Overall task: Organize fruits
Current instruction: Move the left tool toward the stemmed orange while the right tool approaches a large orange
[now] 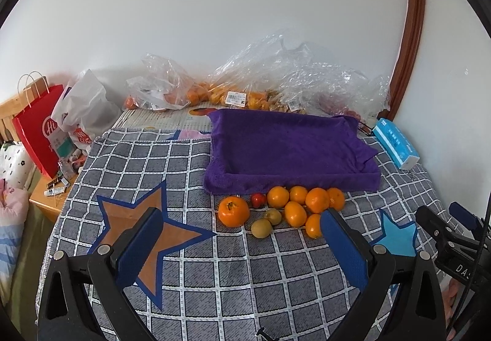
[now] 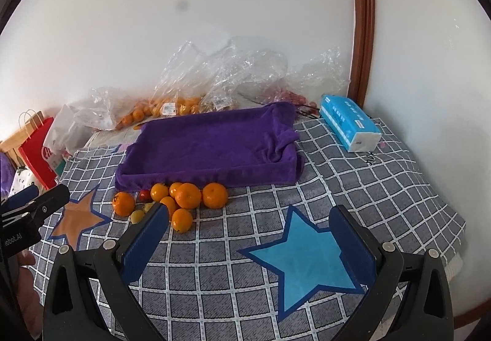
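Observation:
Several oranges (image 1: 277, 196) (image 2: 187, 195) lie in a cluster on the checked cloth, just in front of a purple cloth-lined tray (image 1: 288, 141) (image 2: 214, 138). A larger orange (image 1: 233, 211) (image 2: 124, 203) lies at the cluster's left. A small red tomato (image 1: 258, 199) (image 2: 143, 194) and two yellow-green fruits (image 1: 261, 228) (image 2: 137, 216) lie among them. My left gripper (image 1: 242, 218) is open and empty, just short of the cluster. My right gripper (image 2: 250, 216) is open and empty, to the right of the fruit, above a blue star.
Clear plastic bags of fruit (image 1: 233, 86) (image 2: 196, 86) lie against the wall behind the tray. A blue tissue pack (image 1: 396, 141) (image 2: 349, 123) lies at the right. A red paper bag (image 1: 38, 126) and white bag (image 1: 86, 107) stand at the left, beyond the cloth's edge.

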